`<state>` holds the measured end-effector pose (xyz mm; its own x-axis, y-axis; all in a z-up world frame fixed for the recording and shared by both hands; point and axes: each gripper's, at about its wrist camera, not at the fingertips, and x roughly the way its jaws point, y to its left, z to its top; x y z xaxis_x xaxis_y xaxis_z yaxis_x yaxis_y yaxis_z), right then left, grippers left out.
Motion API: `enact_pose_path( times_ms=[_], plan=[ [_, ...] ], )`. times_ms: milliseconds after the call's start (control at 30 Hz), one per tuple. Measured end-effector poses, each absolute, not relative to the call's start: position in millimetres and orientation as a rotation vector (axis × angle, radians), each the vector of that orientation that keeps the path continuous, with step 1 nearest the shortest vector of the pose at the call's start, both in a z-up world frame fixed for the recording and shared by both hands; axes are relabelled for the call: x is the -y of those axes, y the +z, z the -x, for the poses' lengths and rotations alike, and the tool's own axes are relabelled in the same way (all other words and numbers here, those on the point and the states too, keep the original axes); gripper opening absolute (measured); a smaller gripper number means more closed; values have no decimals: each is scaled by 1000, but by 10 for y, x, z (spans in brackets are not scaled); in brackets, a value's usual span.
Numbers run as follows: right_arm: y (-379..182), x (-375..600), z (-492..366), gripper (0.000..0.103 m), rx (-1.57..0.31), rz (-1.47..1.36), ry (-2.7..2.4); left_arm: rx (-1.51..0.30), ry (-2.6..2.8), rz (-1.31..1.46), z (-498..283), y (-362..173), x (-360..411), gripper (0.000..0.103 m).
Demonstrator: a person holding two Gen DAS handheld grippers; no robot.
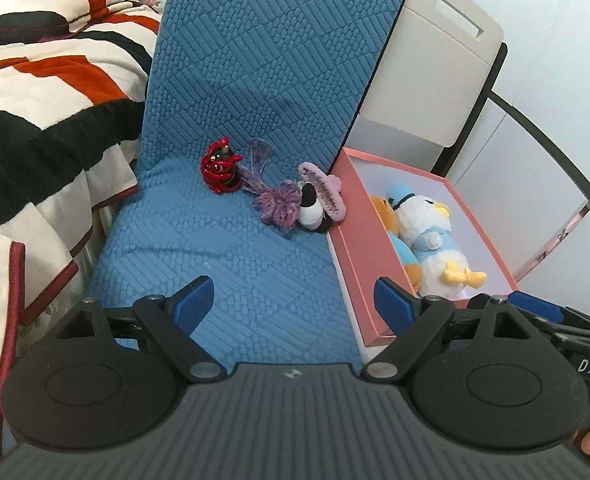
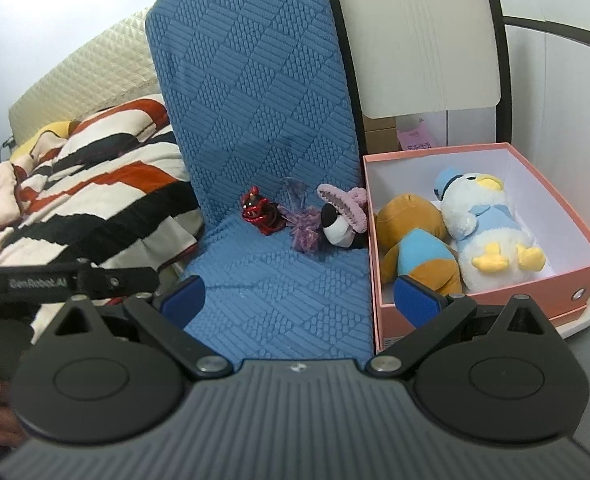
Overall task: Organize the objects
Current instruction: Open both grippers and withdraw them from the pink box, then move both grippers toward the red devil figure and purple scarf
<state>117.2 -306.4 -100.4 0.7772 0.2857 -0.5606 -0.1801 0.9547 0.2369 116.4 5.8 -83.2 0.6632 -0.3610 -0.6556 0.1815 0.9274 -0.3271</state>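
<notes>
A pink box [image 1: 353, 240] [image 2: 575, 280] stands right of a blue floor chair [image 1: 231, 264] [image 2: 279, 280]. In it lie a white duck plush [image 1: 435, 240] [image 2: 491, 232] and an orange-and-blue plush [image 1: 401, 256] [image 2: 419, 240]. On the seat, against the backrest, sit a red shiny figurine [image 1: 220, 168] [image 2: 261, 212], a purple tuft toy [image 1: 277, 204] [image 2: 305, 228] and a black-and-white plush with a pink hat [image 1: 319, 196] [image 2: 343, 220]. My left gripper [image 1: 293, 304] and my right gripper [image 2: 301, 300] are open and empty, hovering over the seat's front, well short of the toys.
A striped red, black and white blanket [image 1: 43, 92] [image 2: 83, 184] lies on the bed at the left. A white folding chair [image 1: 435, 68] [image 2: 423, 48] stands behind the box. A cream quilted headboard [image 2: 87, 76] is at the back left.
</notes>
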Motion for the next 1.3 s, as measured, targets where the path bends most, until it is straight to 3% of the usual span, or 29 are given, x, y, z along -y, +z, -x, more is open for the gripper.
enact_pose_path(
  times_ms=[733, 1300],
  plan=[
    [-1607, 2883, -1638, 103, -644, -100, 268, -858, -253, 188, -1624, -1699, -262, 90],
    [-1951, 2520, -2323, 90, -696, -66, 375, -797, -194, 126, -2593, -2104, -82, 90]
  ],
)
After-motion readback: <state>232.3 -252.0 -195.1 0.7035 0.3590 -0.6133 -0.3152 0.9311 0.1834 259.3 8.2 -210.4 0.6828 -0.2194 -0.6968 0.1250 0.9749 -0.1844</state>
